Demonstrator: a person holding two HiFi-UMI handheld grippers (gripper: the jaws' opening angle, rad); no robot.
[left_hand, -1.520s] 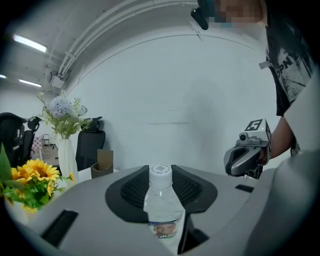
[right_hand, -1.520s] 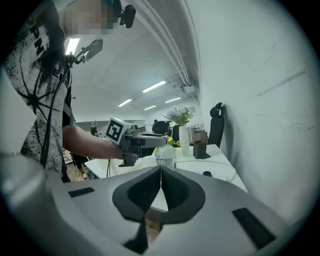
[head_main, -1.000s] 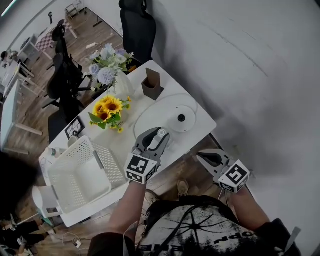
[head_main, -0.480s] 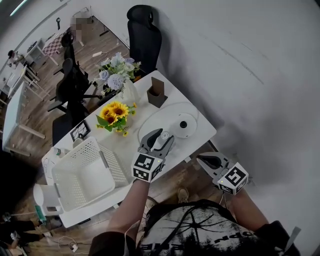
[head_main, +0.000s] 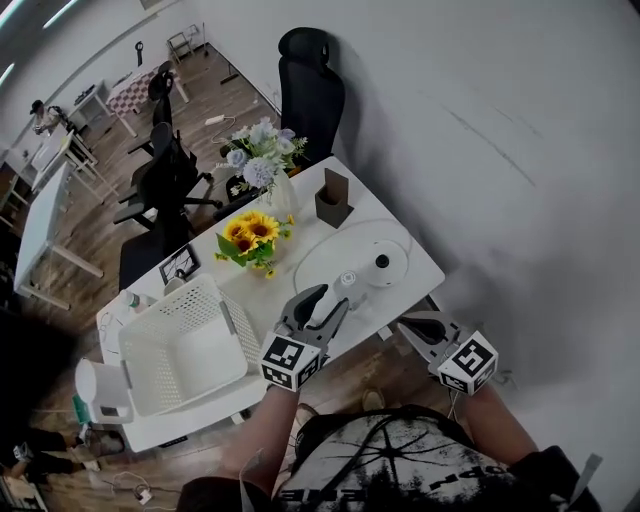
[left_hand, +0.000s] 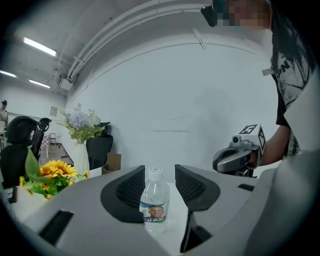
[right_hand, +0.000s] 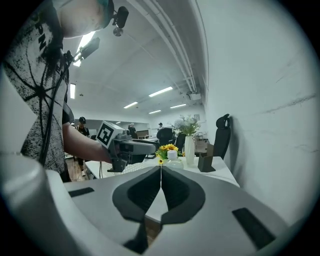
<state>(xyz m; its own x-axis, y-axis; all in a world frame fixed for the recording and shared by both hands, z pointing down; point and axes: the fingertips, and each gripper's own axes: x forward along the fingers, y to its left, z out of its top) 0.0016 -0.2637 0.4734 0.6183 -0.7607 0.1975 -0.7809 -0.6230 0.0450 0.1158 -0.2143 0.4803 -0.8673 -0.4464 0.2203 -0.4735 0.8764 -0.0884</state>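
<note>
Entry, left side: we read the left gripper (left_hand: 160, 171) as open. Its fingers (left_hand: 125, 192) are spread, with a clear gap on each side of the cap. A small clear water bottle (left_hand: 154, 200), with a white cap and a printed label low on its body, stands upright between the fingertips. Its lower body lies close to the finger at frame left, and we cannot tell whether the two touch there. In the head view the bottle stands on the white surface (head_main: 262, 298) near the front edge, just below the centre of the frame, at the tip of the left gripper.

Entry, right side: the right gripper (right_hand: 160, 167) has its fingers closed flat on each other, with only a thin seam between the pads and nothing between them. In the head view it hangs at the lower right of the frame, off the surface past its front corner, well apart from the bottle. Its own view looks across at the left gripper and the bottle cap at mid-frame.

Surroundings, head view:
- A round white device (head_main: 385, 262) with a dark knob lies just to the upper right of the bottle.
- A bunch of sunflowers (head_main: 250, 235) sits to the upper left.
- A white vase (head_main: 283, 203) of pale flowers stands above the sunflowers.
- A small brown box (head_main: 333, 198) sits near the far edge.
- A white perforated basket (head_main: 235, 318) takes the left end of the surface.
- A black office chair (head_main: 310, 80) stands past the far edge, at the top of the frame.
</note>
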